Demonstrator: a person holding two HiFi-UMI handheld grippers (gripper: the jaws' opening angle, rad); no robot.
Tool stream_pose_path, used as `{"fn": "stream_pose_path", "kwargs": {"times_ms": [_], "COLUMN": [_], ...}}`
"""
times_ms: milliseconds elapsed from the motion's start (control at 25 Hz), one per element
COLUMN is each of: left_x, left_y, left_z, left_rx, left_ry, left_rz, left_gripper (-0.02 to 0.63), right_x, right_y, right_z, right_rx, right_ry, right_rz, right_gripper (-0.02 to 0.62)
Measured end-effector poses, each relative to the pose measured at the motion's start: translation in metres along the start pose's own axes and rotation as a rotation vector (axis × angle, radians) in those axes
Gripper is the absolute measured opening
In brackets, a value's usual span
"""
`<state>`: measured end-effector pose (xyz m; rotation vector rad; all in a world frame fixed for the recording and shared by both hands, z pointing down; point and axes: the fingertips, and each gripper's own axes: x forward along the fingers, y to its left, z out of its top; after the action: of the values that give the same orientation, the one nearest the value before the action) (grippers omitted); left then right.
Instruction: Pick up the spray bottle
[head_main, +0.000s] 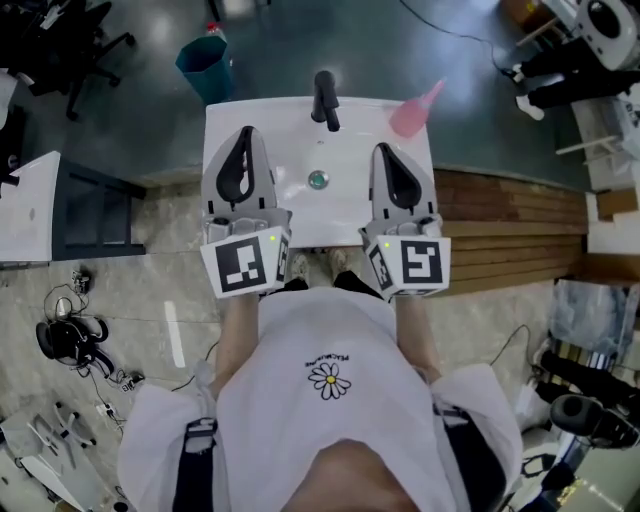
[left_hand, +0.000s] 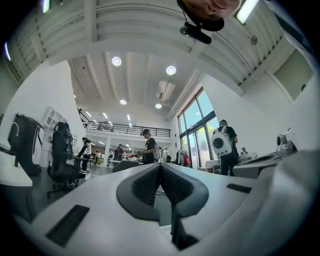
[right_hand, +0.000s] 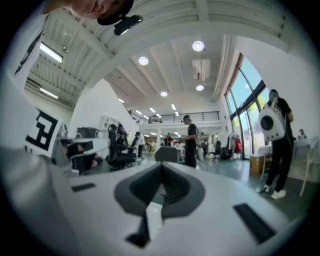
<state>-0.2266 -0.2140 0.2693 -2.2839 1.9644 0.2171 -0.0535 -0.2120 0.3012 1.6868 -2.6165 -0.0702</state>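
Ceiling lights (left_hand: 116, 61) glare brightly; fisheye edges warp and darken.

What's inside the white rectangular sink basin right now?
Only a round metal drain shows in the white rectangular sink basin. The left gripper and right gripper hover over its sides and hide what lies beneath them.
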Motion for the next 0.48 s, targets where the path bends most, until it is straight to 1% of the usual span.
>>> {"fn": "stream_pose_path", "kwargs": {"times_ms": [120,200,320,480], "left_x": [0.002,0.006,0.015,0.032], "left_y": [0.006,0.004,-0.012,-0.045], "left_z": [0.004,0.005,0.004,0.001], "left_rx": [0.011,0.012,0.013,-0.005], "left_ry": [-0.008,-0.011,-0.017,-0.013], "left_rz": [0.033,0.034,-0.004,-0.086], "left_gripper": [0.017,0.017,0.017,0.017], "right_x": [0.006,0.008,0.003,-0.011], "right_y": [0.0,-0.003,-0.018,-0.051], "right_z": [0.004,0.007,0.009,0.008], "right_rx": [-0.01,-0.022,-0.021,-0.002], "right_ry": [-0.009,-0.017,-0.022,-0.028], "right_rz": [0.018,0.013,-0.019,-0.099], "right_gripper": [0.029,0.029,0.029,0.029]}}
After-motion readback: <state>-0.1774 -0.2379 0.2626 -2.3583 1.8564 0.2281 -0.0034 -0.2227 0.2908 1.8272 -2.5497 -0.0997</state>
